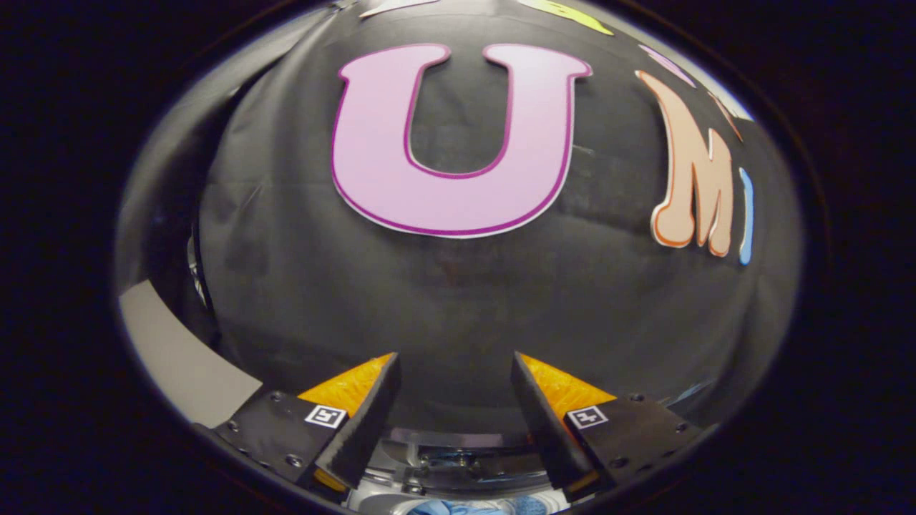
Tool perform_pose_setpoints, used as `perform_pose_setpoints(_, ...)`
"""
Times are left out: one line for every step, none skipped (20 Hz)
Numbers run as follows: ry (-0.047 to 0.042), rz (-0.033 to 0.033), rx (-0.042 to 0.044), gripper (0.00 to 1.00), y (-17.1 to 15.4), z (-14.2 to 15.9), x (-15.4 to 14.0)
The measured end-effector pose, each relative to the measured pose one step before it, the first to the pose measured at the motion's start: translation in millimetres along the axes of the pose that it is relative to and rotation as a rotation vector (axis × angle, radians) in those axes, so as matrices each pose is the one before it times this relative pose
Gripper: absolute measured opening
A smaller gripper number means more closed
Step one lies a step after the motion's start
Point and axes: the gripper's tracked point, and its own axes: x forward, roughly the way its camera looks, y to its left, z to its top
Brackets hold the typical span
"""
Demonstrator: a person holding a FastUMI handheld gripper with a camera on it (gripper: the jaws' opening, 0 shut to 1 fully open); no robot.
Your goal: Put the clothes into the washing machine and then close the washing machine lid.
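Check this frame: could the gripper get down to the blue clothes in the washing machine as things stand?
Probably yes. The gripper is open with nothing between its fingers, and the blue clothes lie below them in the washing machine, whose top looks open. It is aimed at the booth wall, so it must tip downward first.

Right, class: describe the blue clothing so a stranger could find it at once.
Start at the black cloth wall, then drop between the open gripper fingers to the washing machine below. The blue clothing lies crumpled there, the one soft, pale-blue thing among hard grey parts.
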Motion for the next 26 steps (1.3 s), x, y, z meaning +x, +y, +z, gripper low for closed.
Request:
perform_pose_setpoints(0.01031,0.00715,0.01914,0.98,0.32,-1.94,-0.58)
perform_pose_setpoints(0.01169,0.00855,0.02054,0.99,0.86,-1.66,-0.32)
perform_pose_setpoints(0.00049,0.00411,0.01470,0.98,-0.38,0.89,-1.56)
perform_pose_setpoints(0.00149,0.00451,-0.00739,0.99,0.50,-1.10,-2.18)
perform_pose_setpoints(-0.00816,0.00099,-0.01057,0.99,-0.33,0.59,-5.24)
perform_pose_setpoints(-0.00407,-0.00026,0.00168,0.99,0.74,-2.91,-6.32)
perform_pose_setpoints(-0.00762,0.00241,0.00673,0.99,-0.28,-1.32,-4.80)
perform_pose_setpoints(-0.00792,0.00516,-0.00128,0.99,-0.60,-0.16,-4.17)
perform_pose_setpoints(-0.00796,0.00275,-0.00380,0.99,0.11,0.05,-4.91)
perform_pose_setpoints(-0.00370,-0.00083,-0.00177,0.99,0.35,-1.45,-5.54)
perform_pose_setpoints(0.00109,-0.00116,-0.00044,0.99,-0.15,-1.22,-6.63)
perform_pose_setpoints(0.00250,0.00008,-0.00200,0.99,0.37,-3.41,-5.88)
perform_pose_setpoints(0.00323,0.00198,-0.00360,0.99,0.79,-2.17,-5.53)
perform_pose_setpoints(-0.00158,0.00117,-0.00162,0.99,0.37,-2.12,-6.92)
perform_pose_setpoints(-0.00244,0.00128,-0.00269,0.99,-0.13,-1.73,-7.27)
perform_pose_setpoints(-0.00143,0.00111,-0.00123,0.99,0.86,-4.87,-6.91)
perform_pose_setpoints(0.00244,0.00129,-0.00009,0.99,0.47,-3.38,-6.98)
perform_pose_setpoints(0.00279,0.00092,0.00349,0.99,0.68,-4.77,-7.62)
perform_pose_setpoints(0.00104,0.00392,-0.00066,0.99,0.79,-4.15,-6.32)
perform_pose_setpoints(0.00174,0.00786,-0.00299,0.99,1.20,-3.22,-6.46)
perform_pose_setpoints(0.00883,0.00840,0.00444,0.99,0.85,-5.19,-6.21)
perform_pose_setpoints(0.01128,0.00563,0.01219,0.98,0.81,-7.59,-6.57)
perform_pose_setpoints(0.01366,0.00916,0.01620,0.98,1.34,-5.29,-7.12)
perform_pose_setpoints(0.00970,0.01255,0.01425,0.98,2.42,-4.49,-7.68)
perform_pose_setpoints(0.00757,0.01005,0.01023,0.98,1.37,-3.67,-5.83)
perform_pose_setpoints(0.00255,0.00505,0.00916,0.98,0.25,-3.11,-5.52)
